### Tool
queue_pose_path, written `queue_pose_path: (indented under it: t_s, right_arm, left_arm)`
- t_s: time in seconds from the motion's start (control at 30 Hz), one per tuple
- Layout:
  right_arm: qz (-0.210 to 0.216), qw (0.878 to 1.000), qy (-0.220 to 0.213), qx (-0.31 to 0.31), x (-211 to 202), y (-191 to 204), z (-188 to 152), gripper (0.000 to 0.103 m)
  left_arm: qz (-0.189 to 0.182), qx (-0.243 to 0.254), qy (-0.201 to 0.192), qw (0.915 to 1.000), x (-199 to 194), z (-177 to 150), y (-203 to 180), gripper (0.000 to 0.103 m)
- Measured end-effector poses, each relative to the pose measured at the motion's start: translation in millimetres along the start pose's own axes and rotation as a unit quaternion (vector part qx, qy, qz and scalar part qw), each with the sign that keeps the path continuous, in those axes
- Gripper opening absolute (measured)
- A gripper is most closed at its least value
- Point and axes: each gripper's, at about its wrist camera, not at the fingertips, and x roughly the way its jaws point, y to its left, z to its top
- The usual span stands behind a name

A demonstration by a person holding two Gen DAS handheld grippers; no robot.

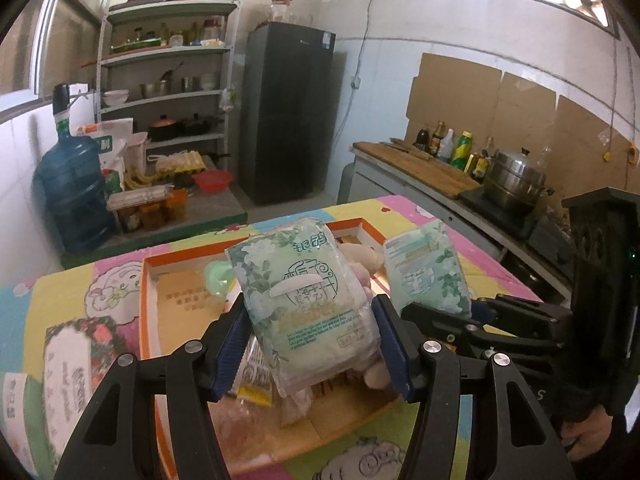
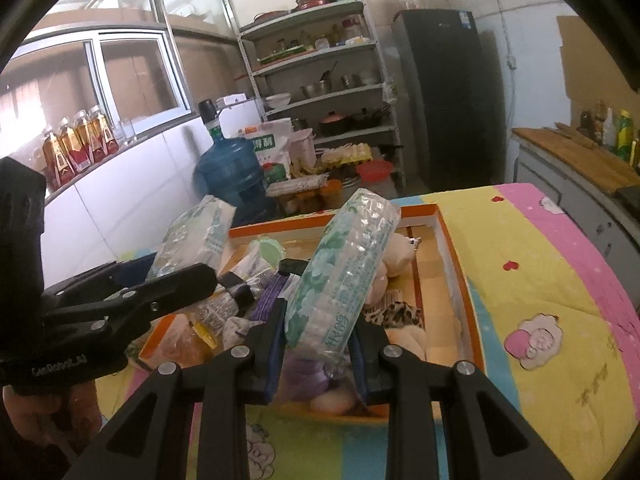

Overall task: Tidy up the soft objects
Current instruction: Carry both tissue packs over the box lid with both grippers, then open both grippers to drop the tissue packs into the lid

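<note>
The left gripper (image 1: 312,344) pinches a soft tissue pack (image 1: 308,300) by its 2 long sides, blue pads (image 1: 234,344) pressing into the clear wrapper. This pack is pale green with white flower and leaf prints, green lettering and a white tear strip across its front; it stands nearly upright, lifted above the orange-rimmed box (image 1: 150,304). The box sits on a table covered by a bright cartoon-print cloth (image 1: 424,452) in yellow, pink and blue. Inside the box lie a pale plush toy (image 1: 360,256), a mint-green round item (image 1: 216,276) and some packets, partly hidden behind the raised pack.

To the right, the right gripper (image 2: 316,360) is closed on a second tissue pack (image 2: 340,280) of the same green floral design, seen edge-on so its crinkled clear plastic side and the stacked white tissue show. It leans to the right, also held above the box, over a purple soft item (image 2: 300,376) and a leopard-print cloth (image 2: 400,314). In the left wrist view this same pack (image 1: 426,274) sits just to the right of the first, the 2 near each other but apart.
</note>
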Motion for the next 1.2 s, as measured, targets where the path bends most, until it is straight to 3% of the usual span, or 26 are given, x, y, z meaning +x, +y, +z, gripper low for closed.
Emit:
queue_pose_path:
  t_s: [0.4, 0.47, 0.53, 0.6, 0.67, 0.8, 1.2]
  right_arm:
    - [0.016, 0.999, 0.041, 0.006, 37, -13, 1, 0.030]
    - [0.016, 0.999, 0.041, 0.005, 37, -12, 0, 0.035]
    - [0.007, 0.999, 0.038, 0.001, 37, -12, -1, 0.055]
    - [0.001, 0.999, 0.035, 0.001, 37, -13, -2, 0.066]
    - [0.002, 0.999, 0.033, 0.003, 36, -15, -2, 0.068]
    - [0.003, 1.000, 0.030, 0.006, 33, -16, -3, 0.069]
    - [-0.018, 1.000, 0.000, 0.005, 6, -8, -2, 0.072]
  left_arm:
    - [0.005, -0.011, 0.047, 0.9988, 47, 1, 11, 0.062]
    - [0.005, -0.016, 0.053, 0.9985, 52, 0, 15, 0.062]
    - [0.005, -0.022, 0.061, 0.9979, 56, -1, 19, 0.063]
    - [0.010, -0.019, 0.060, 0.9980, 57, -2, 20, 0.065]
    - [0.009, -0.017, 0.053, 0.9984, 56, -2, 20, 0.068]
    - [0.005, -0.020, 0.044, 0.9988, 53, -4, 21, 0.073]
    - [0.000, -0.034, 0.008, 0.9994, 19, -6, 27, 0.073]
